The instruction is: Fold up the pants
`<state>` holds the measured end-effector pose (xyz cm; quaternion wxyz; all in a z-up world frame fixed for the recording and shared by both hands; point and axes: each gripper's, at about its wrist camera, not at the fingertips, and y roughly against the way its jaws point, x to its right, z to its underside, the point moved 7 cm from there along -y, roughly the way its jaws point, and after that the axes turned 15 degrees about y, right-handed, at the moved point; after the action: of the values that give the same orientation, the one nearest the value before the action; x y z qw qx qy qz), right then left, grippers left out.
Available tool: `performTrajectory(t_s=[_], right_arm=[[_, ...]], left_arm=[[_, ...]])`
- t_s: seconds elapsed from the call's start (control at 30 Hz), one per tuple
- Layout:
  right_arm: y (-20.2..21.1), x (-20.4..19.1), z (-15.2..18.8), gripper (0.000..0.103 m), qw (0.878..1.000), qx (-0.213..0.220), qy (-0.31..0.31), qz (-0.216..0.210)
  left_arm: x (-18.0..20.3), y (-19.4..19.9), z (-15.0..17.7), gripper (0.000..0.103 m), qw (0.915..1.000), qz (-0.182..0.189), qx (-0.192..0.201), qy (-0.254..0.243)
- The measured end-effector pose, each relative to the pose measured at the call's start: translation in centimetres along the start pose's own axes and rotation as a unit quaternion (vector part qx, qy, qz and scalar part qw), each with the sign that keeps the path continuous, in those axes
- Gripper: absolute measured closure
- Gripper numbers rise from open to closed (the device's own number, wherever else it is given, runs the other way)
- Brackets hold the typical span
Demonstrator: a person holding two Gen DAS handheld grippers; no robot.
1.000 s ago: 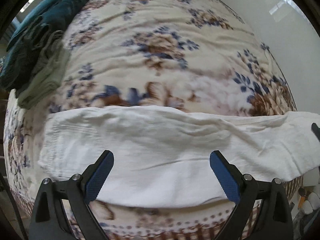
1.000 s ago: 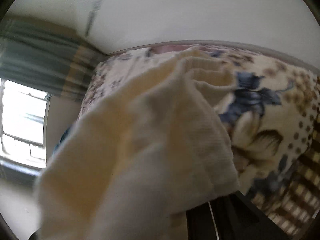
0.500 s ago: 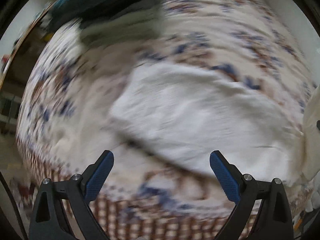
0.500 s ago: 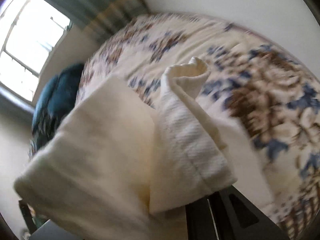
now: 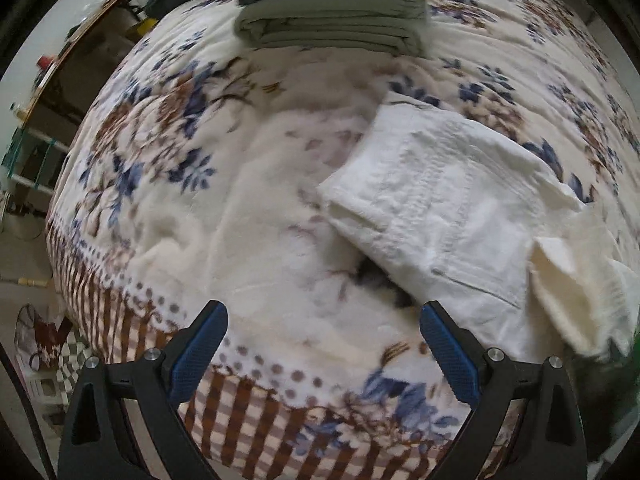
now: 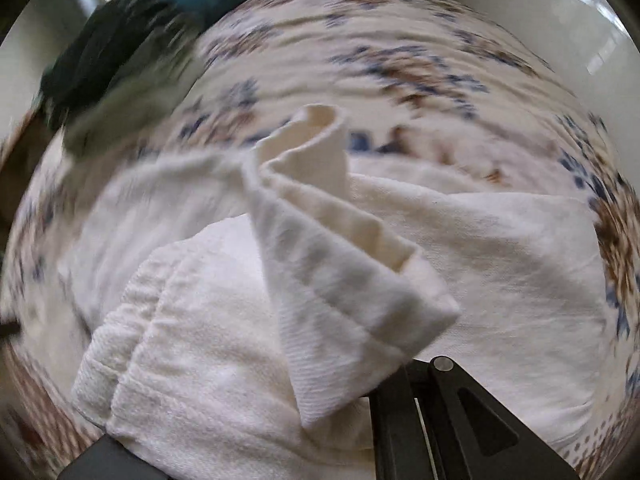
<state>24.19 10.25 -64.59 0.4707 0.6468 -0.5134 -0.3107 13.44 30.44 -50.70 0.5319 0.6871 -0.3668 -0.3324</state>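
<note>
The left hand-held gripper points steeply downward, its two blue-padded fingers spread wide apart with nothing between them. The right hand-held gripper also tips steeply downward; its black fingers sit pressed nearly together, pinching a fold of the white pants, which drapes over and hides its tips.

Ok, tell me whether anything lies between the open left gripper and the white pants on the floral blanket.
Nothing visible does: only bare floral blanket lies between the left gripper and the white pants, up and to its right.
</note>
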Motion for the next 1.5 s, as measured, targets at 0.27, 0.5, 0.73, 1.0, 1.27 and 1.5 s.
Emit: performTrajectory(t_s=[0.27,0.5,0.73,1.0,1.27,1.5], right_arm=[[1.7,0.5,1.1,0.006,0.989,-0.039,-0.046,-0.139],[8.4,7.6,2.7,0.006,0.966,-0.006,-0.139,-0.216],[9.2,16.6,6.9,0.006,0.954,-0.016,-0.219,-0.203],[6.3,23.0,10.0,0.006,0.947,-0.040,-0.274,-0.165],[4.7,25.4,9.4,0.006,0.946,-0.042,-0.283,-0.155],[2.8,24.8,9.0,0.006,0.941,-0.063,-0.288,-0.163]], left_arm=[[6.2,0.8,0.8,0.004,0.9976,0.049,-0.012,-0.048],[13.3,-0.1,2.0,0.004,0.9749,0.174,-0.138,-0.010],[19.0,-4.8,2.9,0.005,0.9629,0.163,-0.212,-0.032],[23.1,-7.6,3.5,0.075,0.9693,0.138,-0.179,-0.097],[24.2,1.6,-0.2,0.088,0.9719,0.175,-0.021,-0.156],[21.4,-6.7,-0.2,0.057,0.9740,0.134,-0.149,-0.105]])
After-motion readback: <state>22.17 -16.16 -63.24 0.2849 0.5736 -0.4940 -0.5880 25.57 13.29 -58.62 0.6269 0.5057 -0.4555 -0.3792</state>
